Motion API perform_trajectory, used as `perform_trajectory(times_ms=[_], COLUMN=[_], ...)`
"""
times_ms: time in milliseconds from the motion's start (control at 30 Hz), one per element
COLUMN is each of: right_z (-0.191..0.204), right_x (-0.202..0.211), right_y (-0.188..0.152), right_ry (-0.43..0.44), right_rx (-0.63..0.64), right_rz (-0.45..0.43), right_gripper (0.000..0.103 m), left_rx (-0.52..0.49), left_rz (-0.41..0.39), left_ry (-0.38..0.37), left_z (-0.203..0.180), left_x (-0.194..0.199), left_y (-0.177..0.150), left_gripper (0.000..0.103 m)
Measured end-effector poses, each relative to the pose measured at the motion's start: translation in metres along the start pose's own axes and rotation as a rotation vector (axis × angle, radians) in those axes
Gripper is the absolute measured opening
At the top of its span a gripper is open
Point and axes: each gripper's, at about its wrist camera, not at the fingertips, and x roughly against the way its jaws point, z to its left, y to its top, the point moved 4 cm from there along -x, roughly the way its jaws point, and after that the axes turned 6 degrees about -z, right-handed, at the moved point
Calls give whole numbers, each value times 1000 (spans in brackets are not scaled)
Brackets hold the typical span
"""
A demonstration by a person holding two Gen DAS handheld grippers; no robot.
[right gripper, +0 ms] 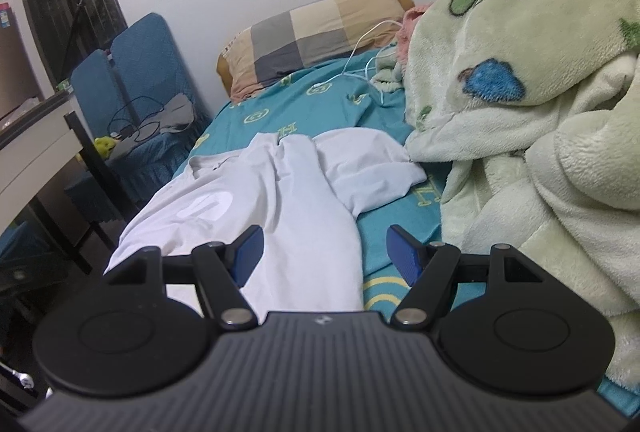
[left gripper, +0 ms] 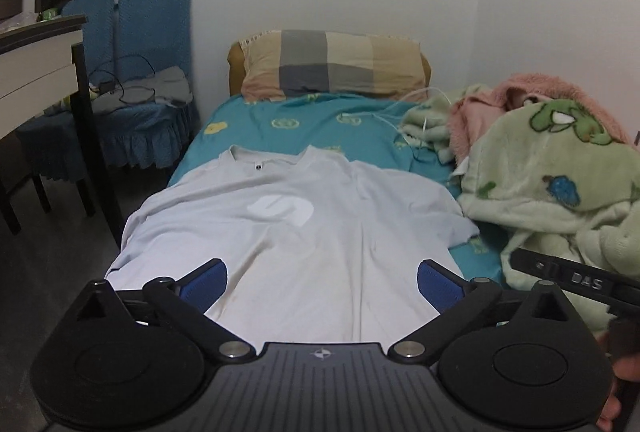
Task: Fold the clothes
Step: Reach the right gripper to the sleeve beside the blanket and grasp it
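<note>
While T-shirt (left gripper: 288, 232) lies flat, left gripper (left gripper: 322, 282) jaws gape (nothing held).

The shirt (left gripper: 280, 232) lies spread on the bed (left gripper: 320, 120), its collar toward the pillow (left gripper: 332, 66) at the bed's head against the wall. To the right of the shirt, a heaped blanket (left gripper: 552, 184) sits on the bed, touching the shirt's sleeve. A cable (left gripper: 400, 112) runs between pillow and blanket. Left of the bed stand two chairs (left gripper: 136, 72), with a counter (left gripper: 36, 72) before them.
</note>
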Motion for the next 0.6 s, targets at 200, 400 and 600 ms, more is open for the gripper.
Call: perform_trajectory(times_ms=[200,400,600], right_z=[-2,-6,-20], right_x=[0,-6,-7], right_y=[0,-2,-8], right_ry=[-24,-19,24], right_rx=[29,-4,-150], right_rz=[-26,-19,6], right_gripper=[70,70,64], left_rx=[38,101,67], left_rz=[-67,-52,-32], left_ry=[39,47,61], left_z=[21,35,29], left_x=[-13,-5,0], left_y=[-22,-24,-22], left_gripper=[103,103,103])
